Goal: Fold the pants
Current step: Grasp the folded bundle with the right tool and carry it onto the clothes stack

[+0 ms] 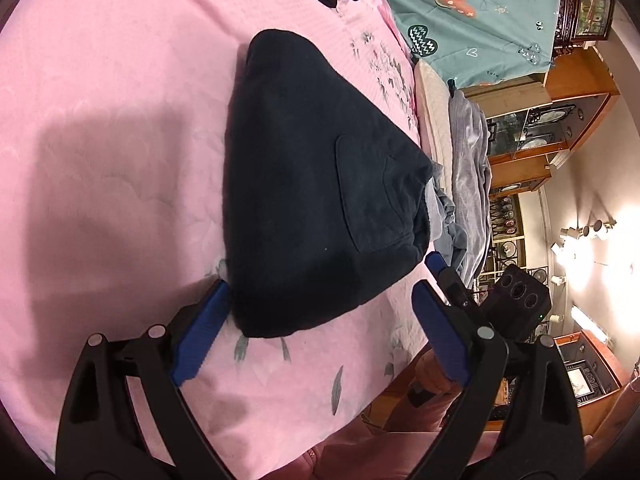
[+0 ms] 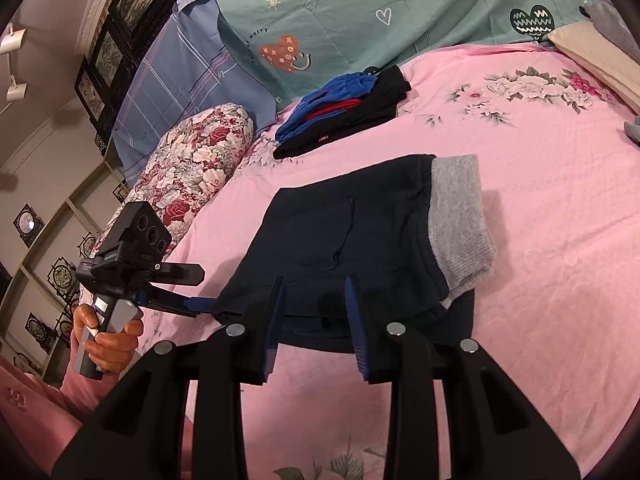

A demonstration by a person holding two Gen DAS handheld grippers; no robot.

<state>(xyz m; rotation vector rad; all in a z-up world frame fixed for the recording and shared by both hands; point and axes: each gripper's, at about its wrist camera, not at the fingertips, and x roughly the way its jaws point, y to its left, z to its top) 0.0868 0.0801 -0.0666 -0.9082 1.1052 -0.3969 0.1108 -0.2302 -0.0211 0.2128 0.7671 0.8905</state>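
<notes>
The left gripper [image 1: 320,320], black-framed with blue finger pads [image 1: 200,332], is held with its jaws spread wide, one pad touching the near corner of the folded dark navy fleece pants [image 1: 316,184], the other pad apart from the cloth. The right gripper [image 2: 316,320], of the same build, is seen with its jaws parted more narrowly over the near edge of the same pants; whether the pads touch the fabric cannot be told, since the edge is in shadow there.

The pants lie folded on the pink quilted bedspread [image 1: 104,120], near its side edge. A grey ribbed waistband [image 2: 460,224] is shown only in the right wrist view; in the left wrist view it is hidden behind the dark bundle, where a sewn patch pocket [image 1: 372,188] is plain instead. Only in the right wrist view are seen the person's hand [image 2: 108,340] gripping the left tool's handle, a floral bolster pillow [image 2: 192,168] and a stack of folded black and blue garments [image 2: 344,108], which is cut off at the top in the left view.
</notes>
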